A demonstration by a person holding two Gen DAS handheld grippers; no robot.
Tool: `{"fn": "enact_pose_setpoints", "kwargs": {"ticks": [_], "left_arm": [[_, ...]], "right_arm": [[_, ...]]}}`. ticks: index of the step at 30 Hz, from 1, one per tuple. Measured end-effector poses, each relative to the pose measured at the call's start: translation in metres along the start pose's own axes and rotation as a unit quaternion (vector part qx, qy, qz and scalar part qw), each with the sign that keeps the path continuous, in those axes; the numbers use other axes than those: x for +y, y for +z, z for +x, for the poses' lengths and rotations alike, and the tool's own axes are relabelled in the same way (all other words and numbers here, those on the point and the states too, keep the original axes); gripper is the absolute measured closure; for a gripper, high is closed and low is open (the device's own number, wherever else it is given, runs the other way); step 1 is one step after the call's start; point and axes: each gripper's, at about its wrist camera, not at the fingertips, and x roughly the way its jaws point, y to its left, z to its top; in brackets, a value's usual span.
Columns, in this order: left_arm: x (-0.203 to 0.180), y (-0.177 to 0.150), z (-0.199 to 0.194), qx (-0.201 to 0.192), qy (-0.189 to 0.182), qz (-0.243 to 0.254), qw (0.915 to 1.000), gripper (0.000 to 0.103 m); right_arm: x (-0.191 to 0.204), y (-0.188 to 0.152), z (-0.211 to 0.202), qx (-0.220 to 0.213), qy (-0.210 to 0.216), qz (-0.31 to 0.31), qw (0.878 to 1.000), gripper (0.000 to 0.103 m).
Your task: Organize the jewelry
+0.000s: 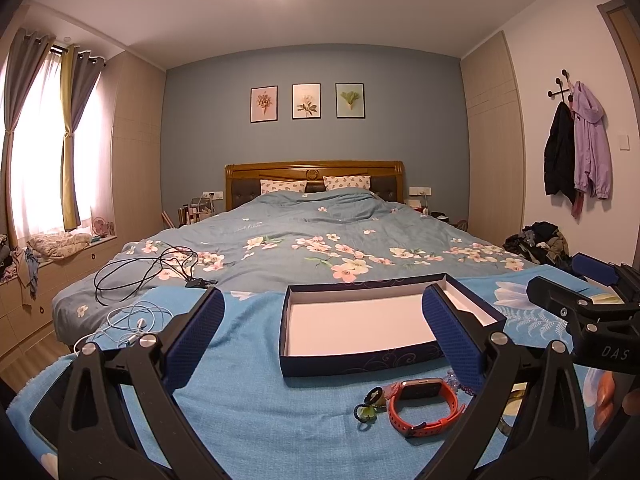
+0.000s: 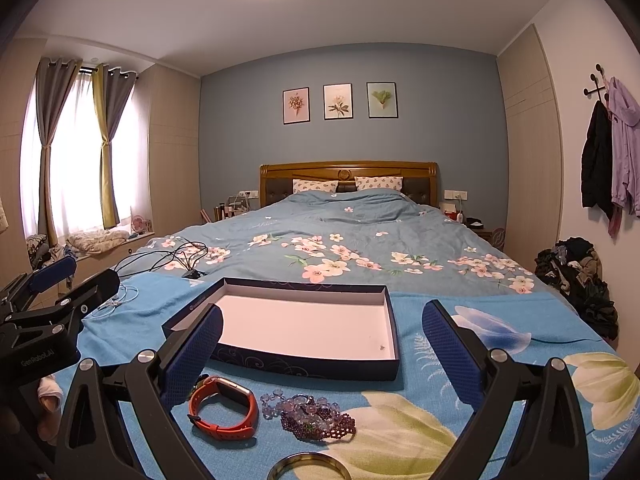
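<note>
Left gripper and right gripper both spread wide, holding nothing, above the blue towel. Empty box ahead; orange watch, bead bracelets and gold bangle lie just before it.

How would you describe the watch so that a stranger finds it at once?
Start at the shallow dark blue box on the blue blanket. Just in front of it lies the watch, left of the purple beads. Only it has an orange strap and a dark rectangular face.
</note>
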Motion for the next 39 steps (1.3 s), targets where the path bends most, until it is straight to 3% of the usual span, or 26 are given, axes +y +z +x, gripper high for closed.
{"fn": "enact_pose_setpoints", "kwargs": {"ticks": [39], "left_arm": [[-0.0020,0.0013,-0.0004,0.005,-0.001,-0.004,1.0000,0.006]], "right_arm": [[0.0023,-0.0015,-0.0036,0.001,0.000,0.000,1.000,0.007]]}}
